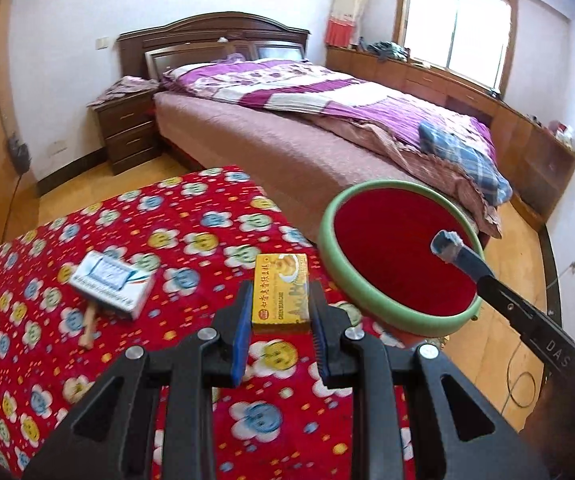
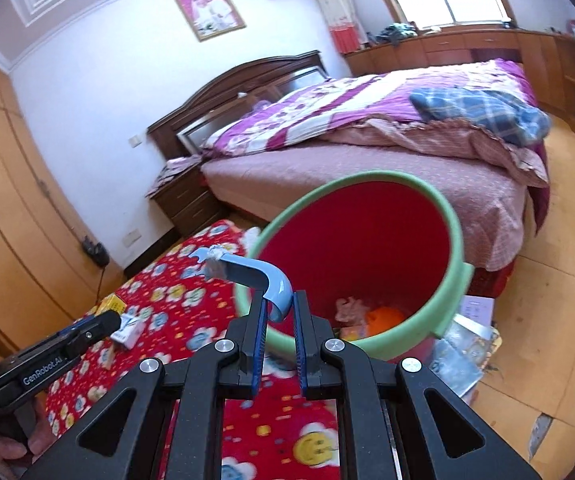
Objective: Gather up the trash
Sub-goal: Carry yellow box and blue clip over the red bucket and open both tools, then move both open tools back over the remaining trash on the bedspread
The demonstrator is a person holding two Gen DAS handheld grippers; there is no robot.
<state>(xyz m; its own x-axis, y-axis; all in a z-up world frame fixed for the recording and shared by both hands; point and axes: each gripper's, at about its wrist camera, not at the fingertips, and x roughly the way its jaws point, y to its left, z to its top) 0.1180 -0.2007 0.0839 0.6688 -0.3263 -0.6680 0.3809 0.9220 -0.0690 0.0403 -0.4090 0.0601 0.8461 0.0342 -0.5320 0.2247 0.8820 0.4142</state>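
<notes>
Between the left gripper's (image 1: pixel 279 308) blue pads sits the yellow box (image 1: pixel 280 292), a small cardboard carton lying flat on the red flowered cloth (image 1: pixel 191 216). It looks light and fairly stiff, though thin card like that would likely dent if squeezed hard. The sensible hold, by my reading, is across its two long side faces, exactly where the pads are lined up now. The jaws stand a little wider than the box, one pad along each flank; whether they actually press on the card I cannot tell, and the box appears to rest on the cloth, not lifted.

Off to the left of those tongs lies a white carton (image 1: pixel 112 281), also flat on the cloth, with a small wooden stick (image 1: pixel 88 325) just beside its near edge. Both look like easy, weightless pickups.

Over on the other side, the right gripper (image 2: pixel 278 312) is nearly closed, pinching the curved end of a blue plastic strip (image 2: pixel 247 276). That piece looks rigid and smooth, possibly slippery, and its far tip carries a scrap of something pale. It hangs just in front of the rim of the green-rimmed red bin (image 2: pixel 457 240), which is tilted toward the tongs.

Down inside the bin, pinkish and orange scraps (image 2: pixel 367 314) are visible at the bottom. Past the bin stands the bed (image 2: pixel 367 168).
</notes>
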